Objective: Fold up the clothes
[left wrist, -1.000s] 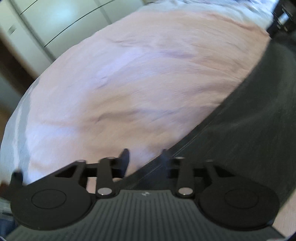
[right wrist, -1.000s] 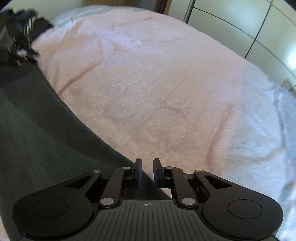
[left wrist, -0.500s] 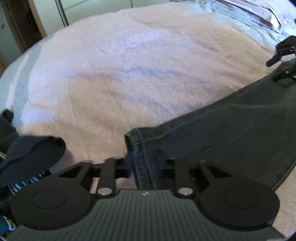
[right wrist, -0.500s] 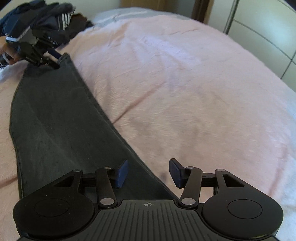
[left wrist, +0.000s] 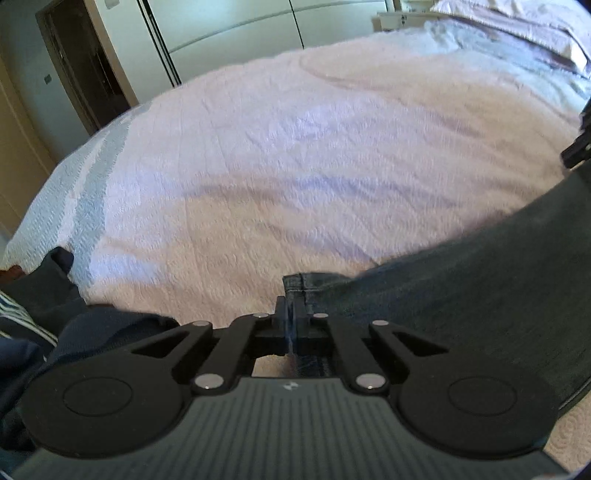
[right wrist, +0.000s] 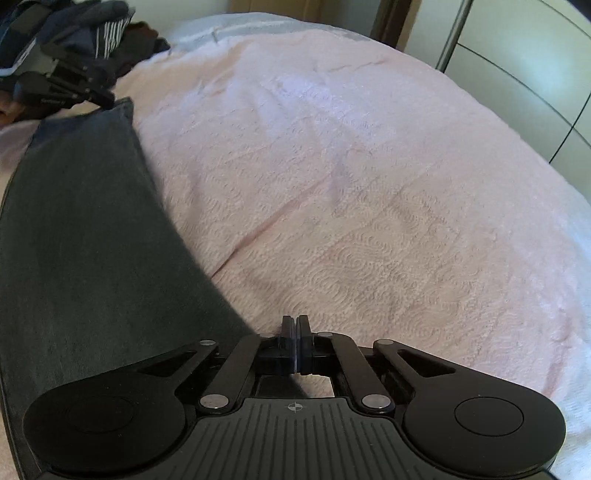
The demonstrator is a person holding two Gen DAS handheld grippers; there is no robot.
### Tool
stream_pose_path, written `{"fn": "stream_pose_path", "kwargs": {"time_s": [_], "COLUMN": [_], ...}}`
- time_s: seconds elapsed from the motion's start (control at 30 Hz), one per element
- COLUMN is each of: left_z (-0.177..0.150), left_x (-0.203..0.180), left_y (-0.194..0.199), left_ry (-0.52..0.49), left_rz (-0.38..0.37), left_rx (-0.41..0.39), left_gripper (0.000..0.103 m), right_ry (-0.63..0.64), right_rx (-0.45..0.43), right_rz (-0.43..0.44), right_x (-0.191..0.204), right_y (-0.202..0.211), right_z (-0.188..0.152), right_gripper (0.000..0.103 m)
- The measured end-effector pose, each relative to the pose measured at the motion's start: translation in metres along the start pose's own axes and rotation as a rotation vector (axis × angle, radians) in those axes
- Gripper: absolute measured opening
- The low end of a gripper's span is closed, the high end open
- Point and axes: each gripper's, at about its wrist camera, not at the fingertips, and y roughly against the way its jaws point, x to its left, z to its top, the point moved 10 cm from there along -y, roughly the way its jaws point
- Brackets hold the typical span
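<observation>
A: Dark grey denim trouser leg (left wrist: 461,295) flat on pink quilted bedspread (left wrist: 295,166), stretched btwn both hands. Long axis from hem corner at left gripper (left wrist: 291,314) off toward right gripper (right wrist: 295,334)

B: Grip state, left?

A: Pinched tight on hem edge, fabric visible btwn pads. Seen from right wrist view too, at far hem corner (right wrist: 122,107)

B: And right?

A: Jaws together at denim's far-side edge; cloth runs under linkage, so prob. clamped on it, though pinch itself half hidden

B: Nearer hand for next move?

A: Each at own end, so neither nearer. Likely next: bring one end over to other, folding across long axis

B: Room?

A: Plenty of bare bedspread beyond denim, toward white wardrobe doors (left wrist: 258,33). Pile of dark and striped clothes (right wrist: 74,33) close behind left gripper, so less room there. Bed edge near pile as well; better to fold toward middle, pos. risk of dragging hem into pile otherwise
</observation>
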Motion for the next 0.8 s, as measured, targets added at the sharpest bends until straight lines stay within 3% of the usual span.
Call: {"fn": "stream_pose_path", "kwargs": {"time_s": [0.13, 0.2, 0.3, 0.4, 0.5, 0.53, 0.6, 0.63, 0.67, 0.8], "left_z": [-0.005, -0.004, 0.001, 0.007, 0.013, 0.014, 0.005, -0.001, -0.006, 0.007], "left_x": [0.001, -0.009, -0.051, -0.118, -0.192, -0.214, -0.249, -0.258, -0.265, -0.252], "left_y": [0.018, 0.037, 0.061, 0.077, 0.088, 0.088, 0.078, 0.072, 0.067, 0.075], "left_ry": [-0.022, -0.054, -0.095, -0.175, -0.266, -0.301, -0.394, -0.441, -0.479, -0.374], "left_rz": [0.041, 0.038, -0.057, -0.189, -0.320, -0.352, -0.362, -0.340, -0.320, -0.312], "left_rx": [0.016, -0.016, -0.058, -0.075, -0.087, -0.084, -0.038, -0.020, -0.003, 0.017], "left_gripper": [0.016, 0.016, 0.016, 0.018, 0.024, 0.024, 0.025, 0.025, 0.025, 0.026], "right_ry": [-0.043, -0.110, -0.250, -0.287, -0.336, -0.367, -0.361, -0.356, -0.351, -0.502], "right_rx": [-0.035, -0.042, -0.031, 0.078, 0.047, 0.032, 0.046, 0.054, 0.063, 0.049], "right_rz": [0.002, 0.006, 0.033, 0.076, 0.066, 0.063, 0.008, -0.020, -0.049, -0.117], "right_x": [0.009, 0.011, 0.019, 0.037, 0.038, 0.037, 0.031, 0.027, 0.024, -0.012], "right_y": [0.040, 0.065, 0.092, 0.087, 0.110, 0.122, 0.144, 0.155, 0.166, 0.224], "right_z": [-0.008, -0.025, -0.061, -0.106, -0.119, -0.124, -0.145, -0.157, -0.168, -0.222], "right_gripper": [0.000, 0.000, 0.000, 0.001, 0.007, 0.013, 0.041, 0.063, 0.064, 0.064]}}
